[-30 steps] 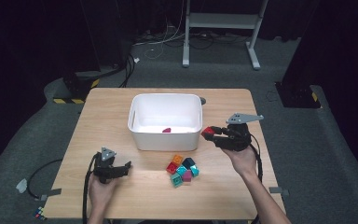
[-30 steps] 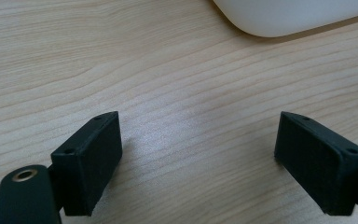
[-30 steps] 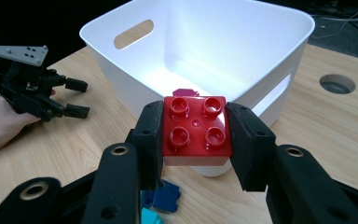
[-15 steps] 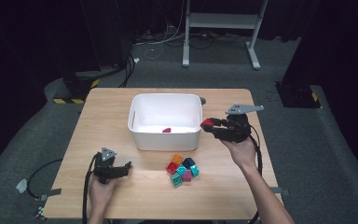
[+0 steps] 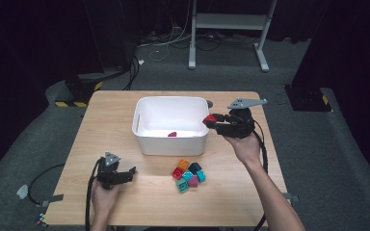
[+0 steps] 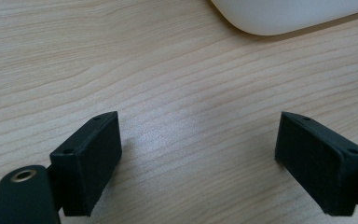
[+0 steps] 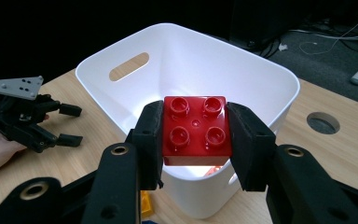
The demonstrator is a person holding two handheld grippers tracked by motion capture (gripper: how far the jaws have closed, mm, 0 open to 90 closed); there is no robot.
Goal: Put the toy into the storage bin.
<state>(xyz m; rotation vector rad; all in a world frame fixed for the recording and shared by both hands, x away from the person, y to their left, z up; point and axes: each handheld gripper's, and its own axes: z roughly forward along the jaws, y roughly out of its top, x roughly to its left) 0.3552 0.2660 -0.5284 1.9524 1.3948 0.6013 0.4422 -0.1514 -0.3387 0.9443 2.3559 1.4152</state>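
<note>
While clenched on one red four-stud brick (image 7: 195,130) just above the right rim of the white tub (image 5: 171,127), right claw (image 5: 211,120) raised off the bench (image 5: 115,120). Left claw (image 5: 131,172) released, jaws wide apart, low over bare wood. One small red piece (image 5: 172,134) inside the tub; about seven loose bricks (image 5: 189,175) clustered in front of it.

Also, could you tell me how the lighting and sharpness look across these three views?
High view: the table is lit and the surrounding room dark. Left gripper view: a soft sheen on the wood between the left tongs, grain sharp. Right gripper view: the red brick is crisp, the white bin bright, nearly washed out inside.
</note>
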